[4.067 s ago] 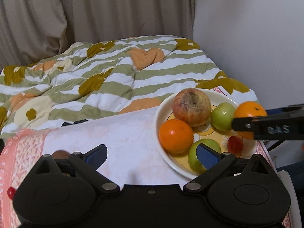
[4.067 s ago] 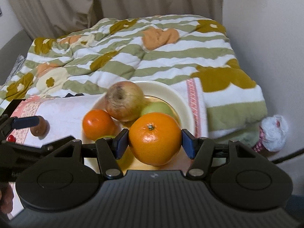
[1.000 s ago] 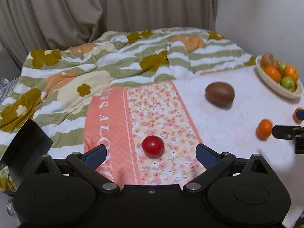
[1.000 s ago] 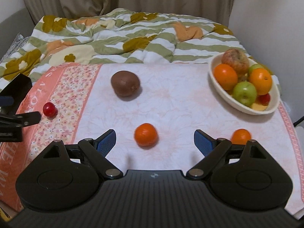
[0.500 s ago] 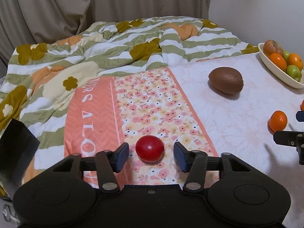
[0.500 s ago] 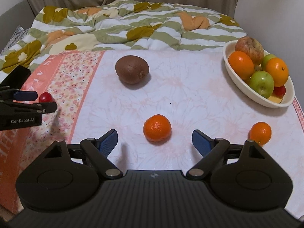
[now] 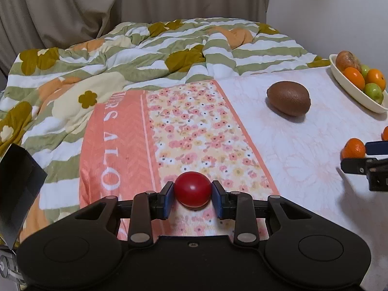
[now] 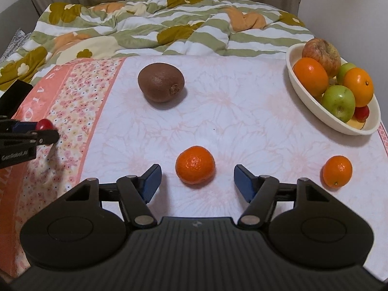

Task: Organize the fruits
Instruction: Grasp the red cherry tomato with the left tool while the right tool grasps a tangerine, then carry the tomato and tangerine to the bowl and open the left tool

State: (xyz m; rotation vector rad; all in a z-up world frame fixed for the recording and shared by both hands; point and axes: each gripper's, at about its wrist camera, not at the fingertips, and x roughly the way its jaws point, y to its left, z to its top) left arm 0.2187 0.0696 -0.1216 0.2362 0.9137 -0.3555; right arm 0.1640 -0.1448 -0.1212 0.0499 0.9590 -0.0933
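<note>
My left gripper (image 7: 192,200) is shut on a small red tomato (image 7: 192,188), low over the flowered cloth; it also shows at the left of the right wrist view (image 8: 44,124). My right gripper (image 8: 197,180) is open, its blue pads either side of a small mandarin (image 8: 195,168) on the white cloth, not touching it. A second mandarin (image 8: 337,171) lies to its right. A brown kiwi (image 8: 161,82) lies farther back. A cream bowl (image 8: 312,110) at the right holds oranges, green apples, a reddish apple and a small red fruit.
A striped and flowered quilt (image 7: 150,55) is bunched behind the cloth. Curtains hang at the back and a white wall (image 7: 339,12) stands on the right. A dark object (image 7: 17,189) sits at the far left edge.
My left gripper has closed its jaws onto the red tomato. My right gripper has moved forward so the near mandarin sits between its open pads, and the jaws have narrowed a little.
</note>
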